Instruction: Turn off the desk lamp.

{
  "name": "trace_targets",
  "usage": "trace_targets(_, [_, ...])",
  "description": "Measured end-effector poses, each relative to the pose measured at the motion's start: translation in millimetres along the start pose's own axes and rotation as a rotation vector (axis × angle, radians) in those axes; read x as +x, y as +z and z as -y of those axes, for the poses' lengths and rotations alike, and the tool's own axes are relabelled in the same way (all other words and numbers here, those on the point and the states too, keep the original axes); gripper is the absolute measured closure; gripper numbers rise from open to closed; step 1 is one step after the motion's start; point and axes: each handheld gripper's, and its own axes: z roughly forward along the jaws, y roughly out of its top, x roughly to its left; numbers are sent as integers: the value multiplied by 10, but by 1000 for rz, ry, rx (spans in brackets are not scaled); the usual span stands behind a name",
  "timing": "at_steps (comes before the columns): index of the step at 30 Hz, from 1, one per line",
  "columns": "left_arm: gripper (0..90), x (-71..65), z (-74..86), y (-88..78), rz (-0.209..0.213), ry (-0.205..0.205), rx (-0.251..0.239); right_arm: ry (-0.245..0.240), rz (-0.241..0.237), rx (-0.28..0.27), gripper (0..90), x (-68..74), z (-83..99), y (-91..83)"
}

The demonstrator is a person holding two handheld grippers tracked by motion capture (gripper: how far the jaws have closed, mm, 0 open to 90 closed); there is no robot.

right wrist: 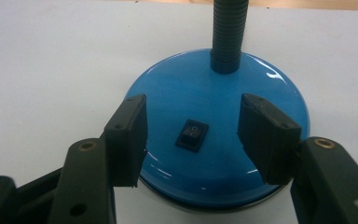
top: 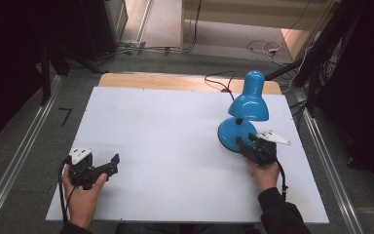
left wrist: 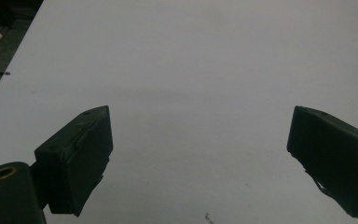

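Observation:
A blue desk lamp (top: 249, 105) stands at the right of the white table top (top: 165, 131), its shade bent over its round base (top: 230, 131). My right gripper (top: 245, 140) hovers at the near edge of that base. In the right gripper view it (right wrist: 193, 116) is open, one jaw on each side of the black rocker switch (right wrist: 192, 134) on the glossy base (right wrist: 214, 88); the pads touch nothing. The ribbed neck (right wrist: 227, 32) rises behind the switch. My left gripper (top: 112, 165) rests low at the table's near left, open (left wrist: 200, 140) over bare white surface.
The lamp's black cord (top: 220, 80) runs off the far edge over a strip of wood (top: 175, 80). Metal rails (top: 22, 156) flank the table on the floor, and cables lie on the floor beyond it. Dark stands rise at both far corners.

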Motion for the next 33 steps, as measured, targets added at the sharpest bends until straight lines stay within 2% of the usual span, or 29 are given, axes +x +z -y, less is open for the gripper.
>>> trace_targets(11, [75,3,-1,-5,-1,1,0,-5,-2,5,391,16,0,-18])
trace_targets(33, [75,9,0,-4,4,-2,-1,-5,3,12,369,-70,26,-108])
